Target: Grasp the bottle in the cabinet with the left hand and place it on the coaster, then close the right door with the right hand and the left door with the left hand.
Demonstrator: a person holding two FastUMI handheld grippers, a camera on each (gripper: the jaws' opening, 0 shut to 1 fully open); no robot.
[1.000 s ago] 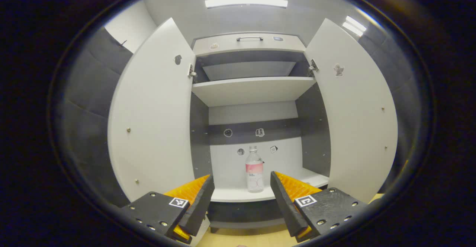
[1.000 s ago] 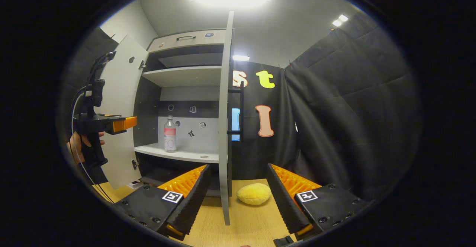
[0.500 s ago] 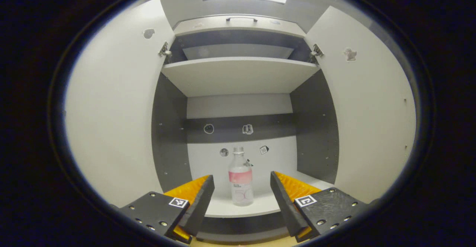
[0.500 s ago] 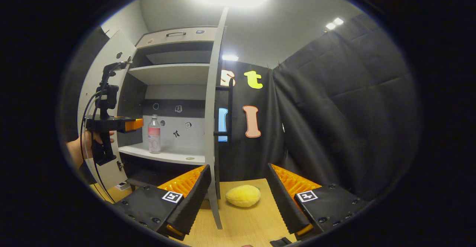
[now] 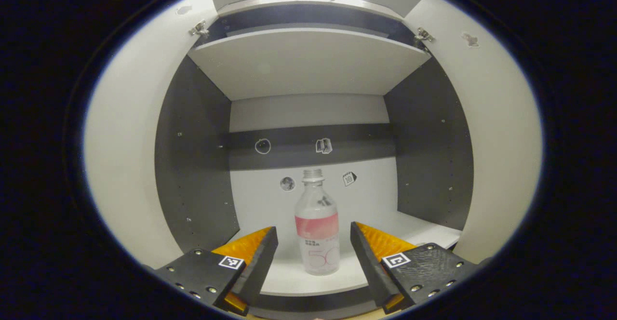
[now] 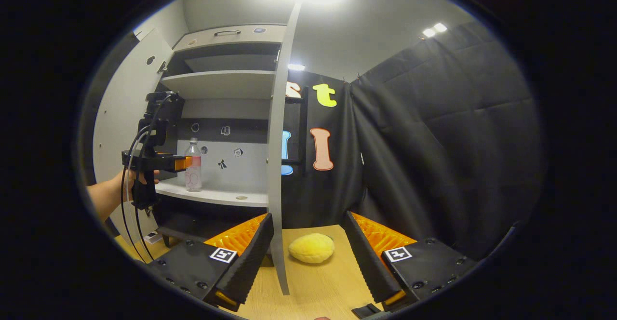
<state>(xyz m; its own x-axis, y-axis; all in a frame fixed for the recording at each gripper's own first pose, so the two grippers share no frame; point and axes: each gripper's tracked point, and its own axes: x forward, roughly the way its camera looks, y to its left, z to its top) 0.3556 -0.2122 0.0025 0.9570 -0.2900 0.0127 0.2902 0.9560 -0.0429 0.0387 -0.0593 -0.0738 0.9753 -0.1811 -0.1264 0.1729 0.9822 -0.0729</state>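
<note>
A clear bottle (image 5: 316, 228) with a pink label and no cap stands upright on the cabinet's lower white shelf (image 5: 289, 281). My left gripper (image 5: 313, 227) is open, and the bottle stands in line with the gap at its fingertips, untouched by either finger. In the right gripper view a hand (image 6: 123, 182) holds the left gripper (image 6: 178, 163) level beside the bottle (image 6: 193, 168). My right gripper (image 6: 307, 216) is open and holds nothing, low over the wooden table (image 6: 318, 286). Both doors stand open: the left door (image 5: 125, 166) and the right door (image 5: 496, 156).
The right door (image 6: 275, 166) stands edge-on just ahead of my right gripper, with its black handle (image 6: 303, 132) on the far side. A yellow soft round pad (image 6: 311, 248) lies on the table right of that door. An upper shelf (image 5: 308, 64) hangs above the bottle.
My left gripper has moved forward into the cabinet, so the bottle now looms larger between its fingers. The right gripper has hardly shifted.
</note>
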